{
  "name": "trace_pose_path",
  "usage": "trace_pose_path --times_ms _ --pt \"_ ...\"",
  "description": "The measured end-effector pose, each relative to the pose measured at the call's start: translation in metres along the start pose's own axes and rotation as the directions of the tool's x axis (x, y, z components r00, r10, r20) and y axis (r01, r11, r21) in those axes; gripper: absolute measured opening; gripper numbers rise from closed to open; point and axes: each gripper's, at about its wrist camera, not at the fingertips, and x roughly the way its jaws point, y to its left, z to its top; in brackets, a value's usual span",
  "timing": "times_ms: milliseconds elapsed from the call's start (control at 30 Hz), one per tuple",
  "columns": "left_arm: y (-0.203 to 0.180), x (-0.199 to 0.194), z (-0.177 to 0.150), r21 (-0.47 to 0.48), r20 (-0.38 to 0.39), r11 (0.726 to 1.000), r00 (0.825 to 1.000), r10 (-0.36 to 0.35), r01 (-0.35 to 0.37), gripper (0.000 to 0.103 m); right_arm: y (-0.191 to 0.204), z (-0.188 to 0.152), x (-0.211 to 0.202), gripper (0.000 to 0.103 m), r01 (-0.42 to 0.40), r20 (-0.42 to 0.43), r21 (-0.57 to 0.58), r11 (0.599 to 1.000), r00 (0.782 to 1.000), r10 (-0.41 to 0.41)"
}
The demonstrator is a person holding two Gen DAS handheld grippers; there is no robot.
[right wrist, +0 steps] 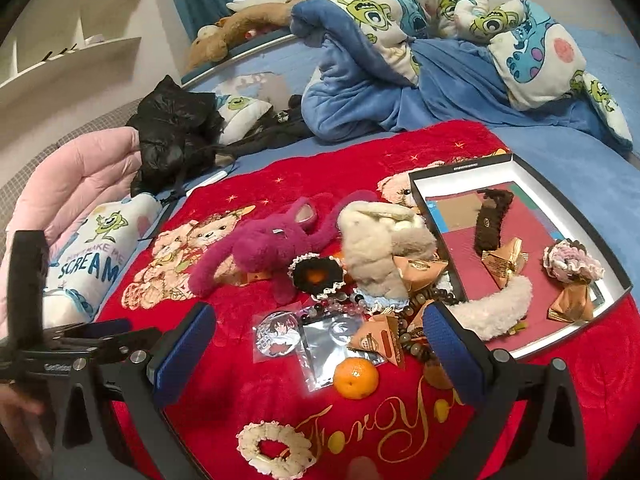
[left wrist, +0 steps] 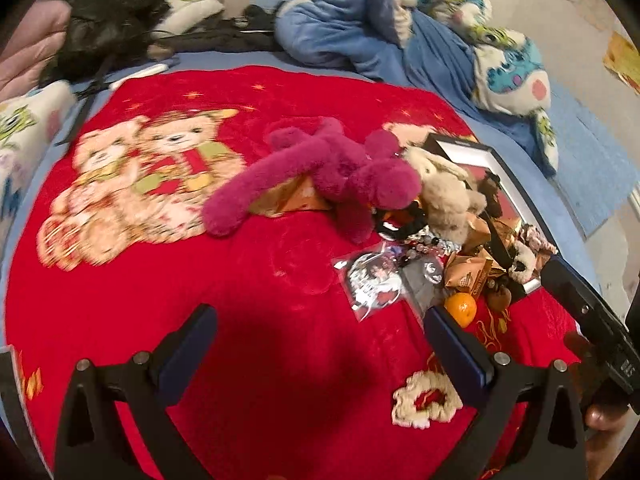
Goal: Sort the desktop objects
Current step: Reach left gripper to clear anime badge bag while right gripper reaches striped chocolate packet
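Both tools hang above a red blanket [right wrist: 240,380] spread on a bed. The left hand-held gripper [left wrist: 320,354] is released, its jaws spread wide over bare red fabric and grasping nothing. The right hand-held gripper [right wrist: 320,350] is likewise released, jaws wide apart and empty.

In the right wrist view, a cream scrunchie [right wrist: 275,446] lies nearest, at six o'clock, beside gold lettering on the blanket. Just past it, between the jaws, sits a tangerine [right wrist: 356,377], touching a silver foil packet [right wrist: 332,350]. At ten o'clock from the fruit lies a round badge [right wrist: 276,336] in clear wrap. At two o'clock from the fruit are gold-brown candy wrappers [right wrist: 376,342] and a string of brown beads [right wrist: 416,320].

Farther on, a black scrunchie [right wrist: 318,276] rests between a magenta plush toy [right wrist: 272,248] at nine o'clock and a beige plush rabbit [right wrist: 384,244] at three o'clock.

At two o'clock from the heap lies an open shallow box [right wrist: 524,352]. Inside it are a dark brown hair clip [right wrist: 492,220], two more wrapped candies, and a pink crocheted flower [right wrist: 570,262]. A fluffy cream band [right wrist: 500,308] drapes over its near rim.

Beyond the blanket, at twelve o'clock, a blue cartoon quilt [right wrist: 420,40] is bunched up; at ten o'clock lies a black bag [right wrist: 172,136].
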Motion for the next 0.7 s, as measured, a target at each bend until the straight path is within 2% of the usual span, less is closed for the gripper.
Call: trace_pose_path --times_ms 133,267,433,533,600,700 --pt "-0.008 0.03 0.007 0.051 -0.046 0.998 0.998 -0.031 0.033 0.103 -0.006 -0.002 0.01 0.103 0.01 -0.005 0.032 0.999 1.0 -0.009" --pt "-0.005 0.055 0.001 0.077 -0.097 0.996 0.995 -0.038 0.046 0.103 -0.011 -0.005 0.019 0.102 -0.019 -0.018 0.053 0.998 1.0 0.02" --pt "0.004 0.08 -0.002 0.024 -0.141 0.998 0.988 -0.059 0.063 0.103 -0.017 -0.013 0.031 0.086 -0.042 -0.071 0.069 0.997 0.996 0.047" --pt "0.001 0.091 0.0 0.029 -0.154 0.996 0.985 -0.075 0.081 0.103 -0.023 -0.016 0.04 0.078 -0.052 -0.103 0.097 0.994 0.993 0.062" --pt "-0.001 0.098 0.002 0.034 -0.148 0.996 0.986 -0.076 0.082 0.103 -0.028 -0.017 0.044 0.069 -0.052 -0.113 0.114 0.992 0.991 0.065" --pt "-0.004 0.105 0.007 0.025 -0.148 0.994 0.984 -0.098 0.102 0.103 -0.029 -0.016 0.048 0.068 -0.055 -0.125 0.097 0.994 0.99 0.067"
